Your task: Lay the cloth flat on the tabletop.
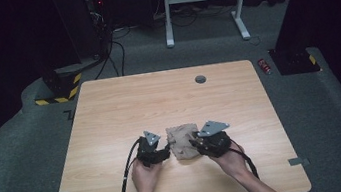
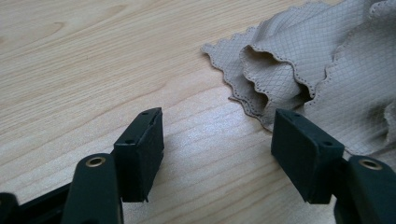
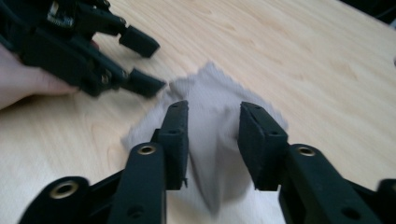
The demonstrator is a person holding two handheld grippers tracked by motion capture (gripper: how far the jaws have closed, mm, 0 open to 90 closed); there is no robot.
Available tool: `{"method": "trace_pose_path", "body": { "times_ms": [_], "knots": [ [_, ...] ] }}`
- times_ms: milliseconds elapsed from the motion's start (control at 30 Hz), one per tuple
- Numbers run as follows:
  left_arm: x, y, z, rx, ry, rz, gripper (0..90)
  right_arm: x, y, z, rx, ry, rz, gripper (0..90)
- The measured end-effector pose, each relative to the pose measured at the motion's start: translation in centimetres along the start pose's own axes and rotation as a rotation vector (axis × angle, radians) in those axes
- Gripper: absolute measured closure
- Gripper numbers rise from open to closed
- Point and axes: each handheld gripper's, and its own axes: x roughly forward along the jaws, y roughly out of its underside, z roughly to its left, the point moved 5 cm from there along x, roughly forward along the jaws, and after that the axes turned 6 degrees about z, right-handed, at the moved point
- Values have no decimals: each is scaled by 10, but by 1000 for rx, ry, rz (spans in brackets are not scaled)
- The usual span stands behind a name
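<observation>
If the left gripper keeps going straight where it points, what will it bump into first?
Probably the crumpled beige cloth. The left gripper has its jaws open over bare table, and the cloth's scalloped edge lies just ahead, nearest the right-hand jaw. Depth is hard to judge.

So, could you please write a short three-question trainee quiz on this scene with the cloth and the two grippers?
1. True or false: the beige cloth lies flat and fully spread on the wooden table.
2. In the left gripper view, what lies between the pads of the left gripper? A) cloth B) bare table C) a cable
3. Fill in: in the high view the cloth lies ____ the left gripper and the right gripper.

Key: 1 false, it is crumpled in folds; 2 B; 3 between.
</observation>
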Motion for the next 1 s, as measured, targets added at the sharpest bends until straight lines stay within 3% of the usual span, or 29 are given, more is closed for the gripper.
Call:
{"method": "trace_pose_path", "body": {
  "times_ms": [100,167,233,300,500,667,800,933,1000],
  "knots": [
    [0,0,0,0,0,0,346,22,-12,-1,-18,5,45,592],
    [0,0,0,0,0,0,346,38,-14,-5,-18,16,97,626],
    [0,0,0,0,0,0,346,50,-10,-10,-9,17,159,745],
    [0,0,0,0,0,0,346,52,-6,-12,-15,13,184,850],
    [0,0,0,-4,0,0,346,21,13,-13,-47,12,134,885],
    [0,0,0,-4,-2,0,346,-3,43,-16,-17,-18,90,882],
    [0,0,0,-5,-2,-1,347,-5,71,-21,14,-4,141,870],
    [0,0,0,-5,-3,-1,347,-8,71,-25,61,-7,124,761],
    [0,0,0,-5,-4,-1,347,-11,62,-22,39,-8,98,718]
  ]
}}
